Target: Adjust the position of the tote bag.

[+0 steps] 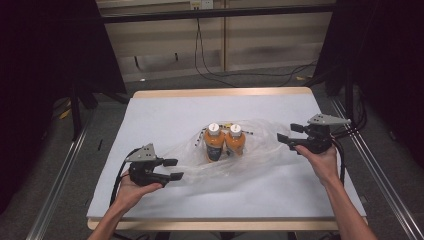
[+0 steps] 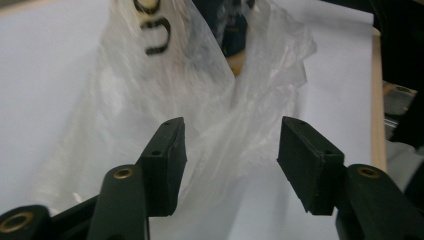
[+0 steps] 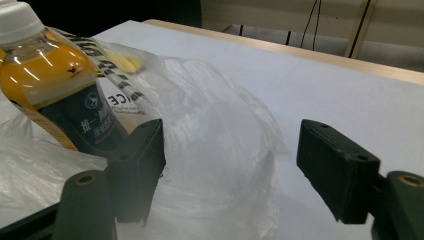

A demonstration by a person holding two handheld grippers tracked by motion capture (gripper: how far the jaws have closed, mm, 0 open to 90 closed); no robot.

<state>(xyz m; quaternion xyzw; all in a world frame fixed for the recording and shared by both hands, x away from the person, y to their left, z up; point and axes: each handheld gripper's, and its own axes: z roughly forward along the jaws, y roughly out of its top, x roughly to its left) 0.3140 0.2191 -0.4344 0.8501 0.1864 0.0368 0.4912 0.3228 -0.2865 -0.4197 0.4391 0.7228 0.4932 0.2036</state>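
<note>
Two orange juice bottles point(image 1: 224, 142) stand upright at frame centre in the high view, side by side and touching, on a crumpled clear plastic bag point(image 1: 260, 147) spread over the white table point(image 1: 165, 112). Left gripper point(image 1: 172, 169) sits lower left, jaws spread, bag edge between them but not pinched. Right gripper point(image 1: 286, 138) at right of centre, jaws also spread at the bag's far side. Looks like the pre-grasp step. Next: close both on film only, clear of the bottles.
</note>
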